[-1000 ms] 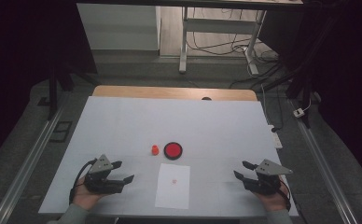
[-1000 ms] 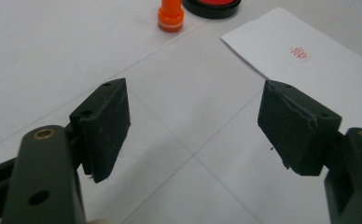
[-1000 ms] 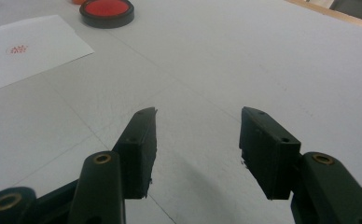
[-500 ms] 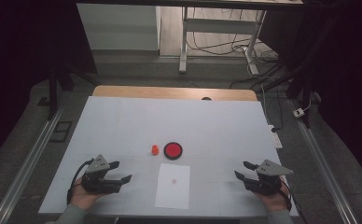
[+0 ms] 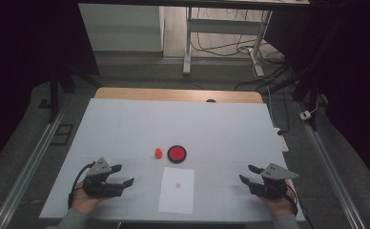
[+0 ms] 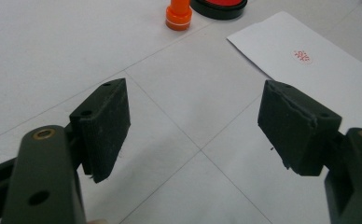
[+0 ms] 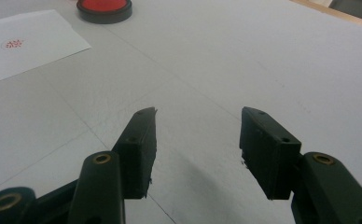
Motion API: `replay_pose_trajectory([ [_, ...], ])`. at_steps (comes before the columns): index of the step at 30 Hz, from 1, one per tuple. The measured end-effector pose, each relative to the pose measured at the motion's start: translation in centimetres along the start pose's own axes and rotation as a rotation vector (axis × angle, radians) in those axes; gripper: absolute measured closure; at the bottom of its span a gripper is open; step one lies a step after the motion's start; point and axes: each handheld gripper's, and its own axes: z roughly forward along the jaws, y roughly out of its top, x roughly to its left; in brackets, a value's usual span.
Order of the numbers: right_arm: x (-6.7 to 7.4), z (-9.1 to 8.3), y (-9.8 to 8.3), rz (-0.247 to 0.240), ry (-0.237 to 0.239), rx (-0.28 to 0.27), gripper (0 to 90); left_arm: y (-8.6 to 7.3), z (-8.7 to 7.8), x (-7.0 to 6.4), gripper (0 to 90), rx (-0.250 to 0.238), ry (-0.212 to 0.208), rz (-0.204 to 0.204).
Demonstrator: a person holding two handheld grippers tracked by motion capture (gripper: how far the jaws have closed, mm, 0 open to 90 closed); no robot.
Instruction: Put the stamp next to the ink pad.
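Nothing is shifting between the earlier high views and now: both hands are resting in the same spots at the near edge of the bench point(image 5: 126, 124), and the orange stamp, the ink pad and the sheet are lying just where they were.

On the left, the left gripper point(image 5: 118, 175) is sitting low over the white bench top, its jaws standing spread wide with only bare surface between them. In the left gripper view the left gripper point(image 6: 193, 135) is pointing toward the orange stamp point(image 6: 178, 14), which is standing upright well ahead of it, apart from the jaws. On the right, the right gripper point(image 5: 250, 174) is likewise resting near the bench edge, its jaws standing apart and pinching nothing; the right gripper view shows the same gap point(image 7: 198, 140) with empty bench inside.

Near the bench's middle, the orange stamp point(image 5: 158, 152) is standing just beside the round ink pad point(image 5: 177, 153), to its left, not touching it. That ink pad is a shallow black tray with a red pad filling it, and it is lying open. Just in front of it, between the two grippers, the white sheet of paper point(image 5: 177, 190) is lying flat, bearing one small red stamped mark point(image 6: 302, 56) near its middle.
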Motion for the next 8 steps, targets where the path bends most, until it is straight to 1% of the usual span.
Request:
replay_pose_trajectory([
  [8, -0.05, 0.00, 0.00, 0.001, -0.002, -0.001, 45.5, 0.01, 0.06, 0.04, 25.3, 0.004, -0.001, 0.002],
])
